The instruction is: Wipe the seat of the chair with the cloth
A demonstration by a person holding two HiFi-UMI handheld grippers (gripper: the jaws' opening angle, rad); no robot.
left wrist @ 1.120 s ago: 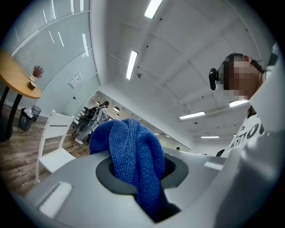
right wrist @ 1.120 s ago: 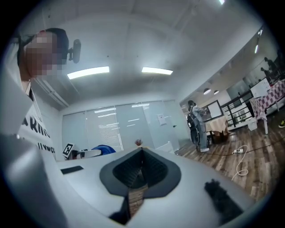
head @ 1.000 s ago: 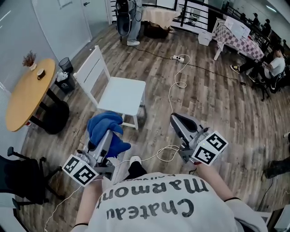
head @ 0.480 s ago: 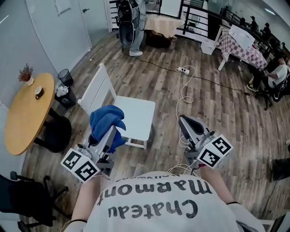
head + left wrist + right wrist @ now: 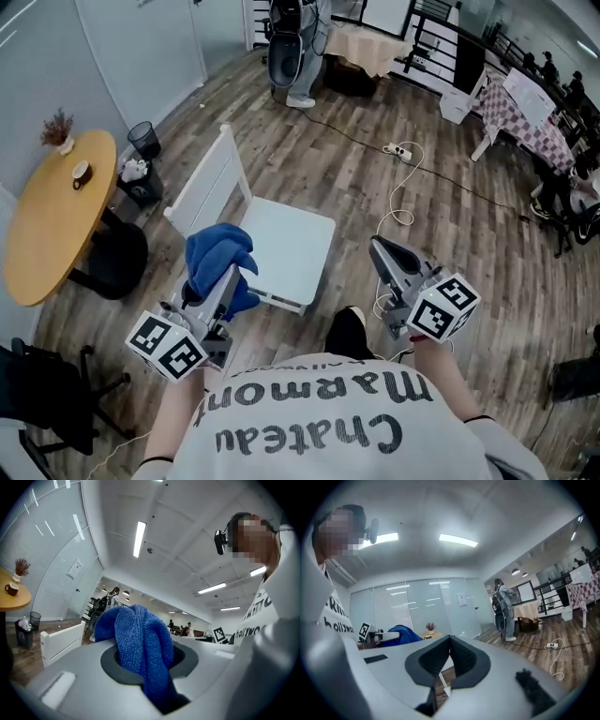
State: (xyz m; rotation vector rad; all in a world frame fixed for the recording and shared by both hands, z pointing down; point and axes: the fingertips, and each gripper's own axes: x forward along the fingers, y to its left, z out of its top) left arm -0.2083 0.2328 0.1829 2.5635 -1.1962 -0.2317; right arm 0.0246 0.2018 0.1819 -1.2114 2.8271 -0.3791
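A white wooden chair (image 5: pixel 281 246) stands on the floor ahead of me, its slatted back toward the upper left and its seat bare. A blue cloth (image 5: pixel 218 256) bunches out of my left gripper (image 5: pixel 217 281), which is shut on it and hangs over the seat's near left corner. In the left gripper view the cloth (image 5: pixel 140 644) fills the space between the jaws. My right gripper (image 5: pixel 387 257) is shut and holds nothing, to the right of the chair above the floor. In the right gripper view the jaws (image 5: pixel 449 660) meet.
A round wooden table (image 5: pixel 52 211) with a cup and a small plant stands at the left, a black bin (image 5: pixel 142 141) beside it. A white cable (image 5: pixel 398 202) and power strip lie on the wood floor. A black office chair (image 5: pixel 42 394) is at lower left. People sit at far right.
I have stepped closer, so the chair now lies nearer under the grippers. The left gripper with the cloth has come up over the seat's near left corner. The right gripper keeps its pose.
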